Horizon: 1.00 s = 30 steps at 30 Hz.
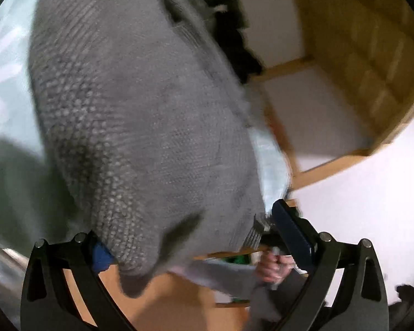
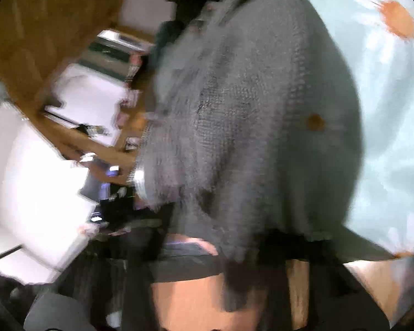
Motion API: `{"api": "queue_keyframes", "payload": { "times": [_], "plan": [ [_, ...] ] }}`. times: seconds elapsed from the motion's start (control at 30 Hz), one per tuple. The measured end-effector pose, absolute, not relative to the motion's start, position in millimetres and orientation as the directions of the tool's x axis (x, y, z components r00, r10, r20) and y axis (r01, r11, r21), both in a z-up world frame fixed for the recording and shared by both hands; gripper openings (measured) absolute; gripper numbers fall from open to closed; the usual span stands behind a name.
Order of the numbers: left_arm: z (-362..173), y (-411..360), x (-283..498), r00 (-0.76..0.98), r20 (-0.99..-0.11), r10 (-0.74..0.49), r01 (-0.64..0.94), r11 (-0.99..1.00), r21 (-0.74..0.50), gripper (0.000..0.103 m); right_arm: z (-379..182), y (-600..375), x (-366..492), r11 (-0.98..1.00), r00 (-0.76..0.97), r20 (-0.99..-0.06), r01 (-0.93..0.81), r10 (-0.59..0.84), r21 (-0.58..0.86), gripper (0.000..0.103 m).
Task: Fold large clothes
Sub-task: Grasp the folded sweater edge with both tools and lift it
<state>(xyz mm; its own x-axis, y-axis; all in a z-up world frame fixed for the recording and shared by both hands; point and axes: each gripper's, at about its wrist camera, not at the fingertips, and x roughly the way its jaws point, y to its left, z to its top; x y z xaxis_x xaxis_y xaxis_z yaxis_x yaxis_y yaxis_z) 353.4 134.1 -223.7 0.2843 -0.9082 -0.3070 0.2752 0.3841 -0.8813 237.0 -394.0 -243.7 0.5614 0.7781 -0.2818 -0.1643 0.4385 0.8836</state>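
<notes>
**Inspector:** Left wrist view first. What is in hand?

**Assistant:** A grey knit sweater (image 1: 140,115) fills the view, draped over a pale blue floral sheet (image 1: 5,63), apparently a bed. The left claw (image 1: 196,237) has the sweater's hem between its fingers. One blue pad (image 1: 289,229) stands clear of the cloth on the right; the other is mostly buried under the knit. I cannot tell whether the pads actually pinch it.

**Inspector:** Anything else there?

**Assistant:** A hand (image 1: 273,267) low in the view, apparently holding the other tool, and a wooden floor (image 1: 358,41) beyond the bed edge.

**Inspector:** Right wrist view.

**Assistant:** Heavily blurred. The same sweater (image 2: 248,127) hangs in front, with the daisy sheet (image 2: 394,82) behind it. The right claw itself is lost in the dark blur at the bottom; by my reading it is closed, and dark cloth bunches where the fingers should be, but a grip on the hem cannot be confirmed.

**Inspector:** Step and next move?

**Assistant:** In my judgement, taking up the hem corners to begin a fold. Next calls for both grips being secure, then carrying the hem evenly across the body.
</notes>
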Motion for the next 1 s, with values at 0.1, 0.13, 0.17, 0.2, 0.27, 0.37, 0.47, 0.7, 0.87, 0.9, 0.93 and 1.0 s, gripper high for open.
{"api": "queue_keyframes", "payload": {
  "times": [0.1, 0.13, 0.17, 0.2, 0.27, 0.37, 0.47, 0.7, 0.87, 0.9, 0.93, 1.0],
  "plan": [
    [-216, 134, 353, 0.285, -0.240, -0.928, 0.299, 0.324, -0.898, 0.042, -230, -395, 232, 0.301, 0.573, -0.102, -0.264, 0.813, 0.916, 0.017],
    [-216, 134, 352, 0.291, -0.239, -0.926, 0.303, 0.326, -0.896, 0.024, -226, -397, 230, 0.267, 0.576, -0.058, -0.286, 0.815, 0.920, 0.017],
    [-215, 136, 353, 0.292, -0.225, -0.930, 0.306, 0.313, -0.899, 0.023, -222, -397, 230, 0.249, 0.580, -0.032, -0.297, 0.814, 0.922, 0.017],
    [-214, 134, 352, 0.288, -0.205, -0.935, 0.309, 0.294, -0.905, 0.023, -218, -398, 230, 0.224, 0.585, 0.003, -0.314, 0.811, 0.923, 0.017],
    [-209, 135, 352, 0.289, -0.161, -0.944, 0.326, 0.255, -0.910, 0.022, -211, -398, 231, 0.196, 0.591, 0.042, -0.333, 0.805, 0.922, 0.017],
    [-197, 136, 356, 0.299, -0.101, -0.949, 0.355, 0.208, -0.912, 0.022, -203, -399, 237, 0.109, 0.603, 0.157, -0.380, 0.782, 0.918, 0.017],
    [-180, 139, 360, 0.314, -0.060, -0.947, 0.382, 0.184, -0.906, 0.022, -189, -414, 244, 0.068, 0.614, 0.224, -0.415, 0.757, 0.907, 0.017],
    [-133, 149, 373, 0.348, 0.001, -0.937, 0.456, 0.168, -0.874, 0.022, -150, -441, 263, 0.056, 0.601, 0.284, -0.483, 0.747, 0.874, 0.017],
    [-94, 153, 392, 0.352, 0.016, -0.936, 0.522, 0.182, -0.833, 0.022, -110, -450, 292, 0.065, 0.568, 0.307, -0.541, 0.764, 0.838, 0.017],
    [-86, 154, 398, 0.357, 0.025, -0.934, 0.531, 0.181, -0.828, 0.022, -104, -453, 299, 0.058, 0.564, 0.321, -0.552, 0.761, 0.832, 0.017],
    [-81, 155, 403, 0.360, 0.028, -0.933, 0.534, 0.181, -0.826, 0.022, -100, -454, 306, 0.054, 0.562, 0.330, -0.559, 0.759, 0.828, 0.017],
    [-74, 156, 416, 0.371, 0.022, -0.928, 0.531, 0.193, -0.825, 0.022, -91, -460, 322, 0.052, 0.558, 0.339, -0.569, 0.758, 0.821, 0.017]
  ]
}}
